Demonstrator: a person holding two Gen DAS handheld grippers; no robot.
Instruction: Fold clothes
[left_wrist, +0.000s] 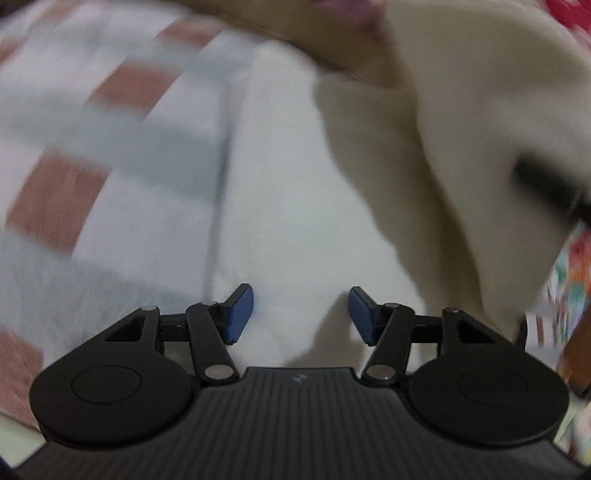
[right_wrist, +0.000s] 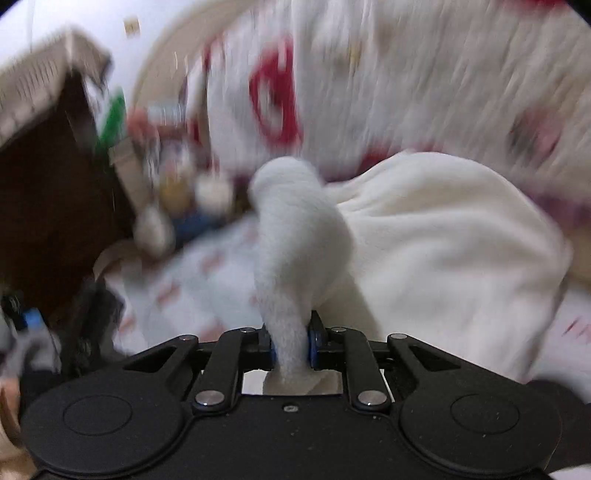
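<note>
Your right gripper (right_wrist: 290, 341) is pinching a bunched fold of the white fleece garment (right_wrist: 424, 236), the rest draping ahead-right, your left gripper (left_wrist: 301, 312) is hovering open over the same fleece (left_wrist: 295, 206), checkered bedding (left_wrist: 92, 147) lying left

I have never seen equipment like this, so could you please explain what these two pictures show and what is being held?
These are two hand-held grippers that a person carries, one in each hand. Each has a fisheye camera looking forward along its two blue-padded fingers, so each picture is one tool's own view.

In the left wrist view, the left gripper is open and holds nothing. It hovers over a white fleecy garment lying on a checked bedcover.

In the right wrist view, the right gripper is shut on a bunched strip of the same kind of white fleece, lifting it; the rest trails away to the right. Both pictures are blurred by motion, so the background clutter is hard to identify.
</note>
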